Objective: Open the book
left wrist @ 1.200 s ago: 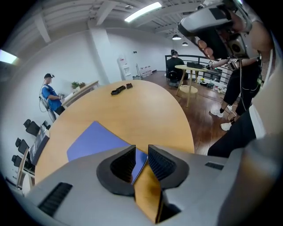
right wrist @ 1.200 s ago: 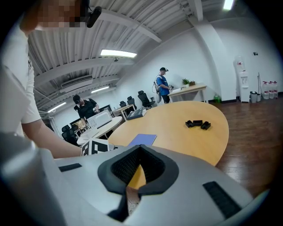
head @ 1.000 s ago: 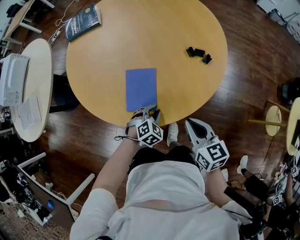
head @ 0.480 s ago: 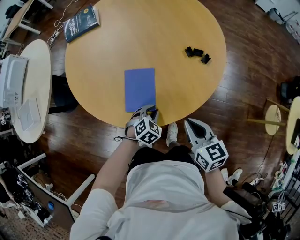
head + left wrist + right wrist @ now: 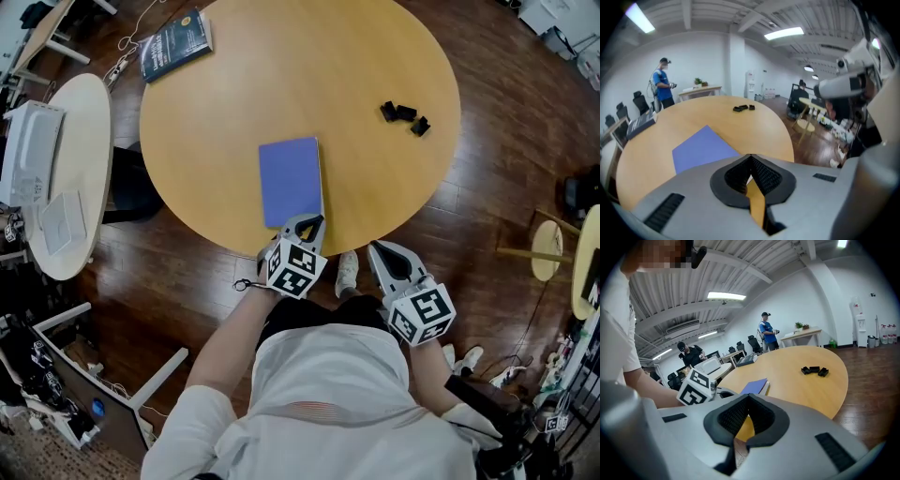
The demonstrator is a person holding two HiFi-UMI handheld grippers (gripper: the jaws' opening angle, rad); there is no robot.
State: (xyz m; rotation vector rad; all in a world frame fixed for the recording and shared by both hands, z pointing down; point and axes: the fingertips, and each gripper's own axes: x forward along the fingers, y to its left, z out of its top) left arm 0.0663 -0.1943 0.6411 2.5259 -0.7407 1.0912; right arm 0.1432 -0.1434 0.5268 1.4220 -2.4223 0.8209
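The book (image 5: 291, 181) lies shut and flat on the table (image 5: 375, 187), close to the near rim. The left gripper (image 5: 314, 221) sits just beside the book's near right corner, and I cannot tell whether it touches. Its jaws are closed tip to tip with nothing between them. The right gripper (image 5: 376, 248) hangs off the table's edge, well to the book's right, also closed and empty.

The book looks thin and light, so it will likely slide on the smooth wood if pushed rather than lifted. A pale page edge (image 5: 765, 386) shows along its right side, so the spine is probably on the left. The place to take hold is the cover's right edge near that corner (a jaw slipped under the cover alone, not the whole block), with the other gripper pressing the book down.

The blue cover shows no title. A dark book (image 5: 176, 44) at the far rim carries print too small to read.
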